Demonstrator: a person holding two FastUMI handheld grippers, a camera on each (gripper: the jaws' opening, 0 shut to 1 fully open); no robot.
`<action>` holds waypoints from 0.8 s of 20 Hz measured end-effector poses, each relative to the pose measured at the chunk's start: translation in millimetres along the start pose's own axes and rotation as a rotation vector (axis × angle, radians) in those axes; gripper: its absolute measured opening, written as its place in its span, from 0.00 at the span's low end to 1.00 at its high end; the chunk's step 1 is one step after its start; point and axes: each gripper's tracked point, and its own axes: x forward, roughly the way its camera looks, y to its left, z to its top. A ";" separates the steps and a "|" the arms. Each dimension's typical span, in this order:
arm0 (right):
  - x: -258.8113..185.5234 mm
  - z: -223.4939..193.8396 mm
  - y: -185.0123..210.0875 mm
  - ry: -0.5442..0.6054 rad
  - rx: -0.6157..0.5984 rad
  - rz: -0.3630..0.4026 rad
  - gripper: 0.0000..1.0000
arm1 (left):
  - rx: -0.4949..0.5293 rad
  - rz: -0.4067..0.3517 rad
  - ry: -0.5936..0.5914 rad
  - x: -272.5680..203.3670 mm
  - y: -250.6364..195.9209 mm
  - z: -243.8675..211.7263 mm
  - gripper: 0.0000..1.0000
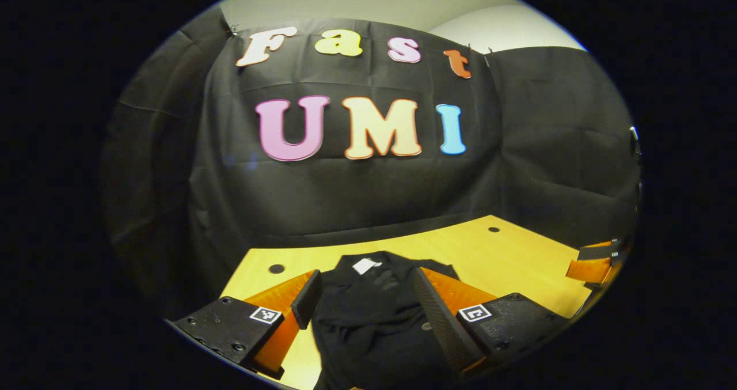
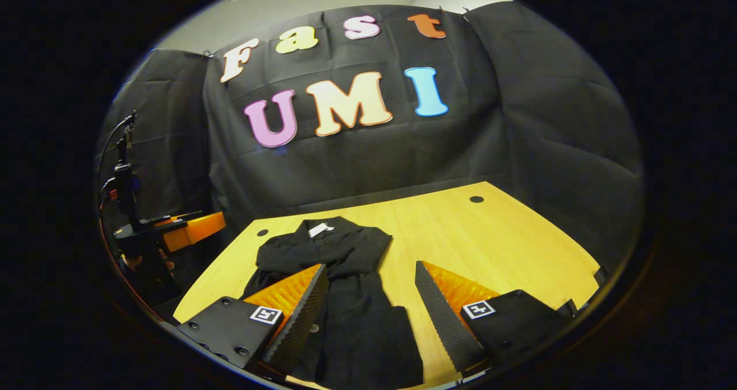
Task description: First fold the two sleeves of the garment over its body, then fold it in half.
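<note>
A black garment (image 1: pixel 374 321) lies on the wooden table (image 1: pixel 518 263), its collar with a white label (image 1: pixel 364 265) at the far end. In the right gripper view the garment (image 2: pixel 351 309) has cloth bunched across its upper body, and its lower part runs toward the near edge. My left gripper (image 1: pixel 367 272) is open above the garment, one finger on each side of it. My right gripper (image 2: pixel 371 266) is also open, over the garment's right side, with nothing held. The left gripper (image 2: pixel 198 224) appears again at the table's left edge, and the right gripper (image 1: pixel 593 263) at the far right.
The table (image 2: pixel 506 246) has bare wood to the right of the garment. Small round holes (image 2: pixel 476 199) sit near its far corners. Black cloth walls close in the back and both sides. A hand (image 2: pixel 135 260) and a cable sit by the left gripper.
</note>
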 end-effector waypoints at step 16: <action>-26.0 -133.6 -48.5 0.268 -0.100 0.002 0.98 | -0.096 0.260 0.375 -113.5 41.8 -187.3 0.95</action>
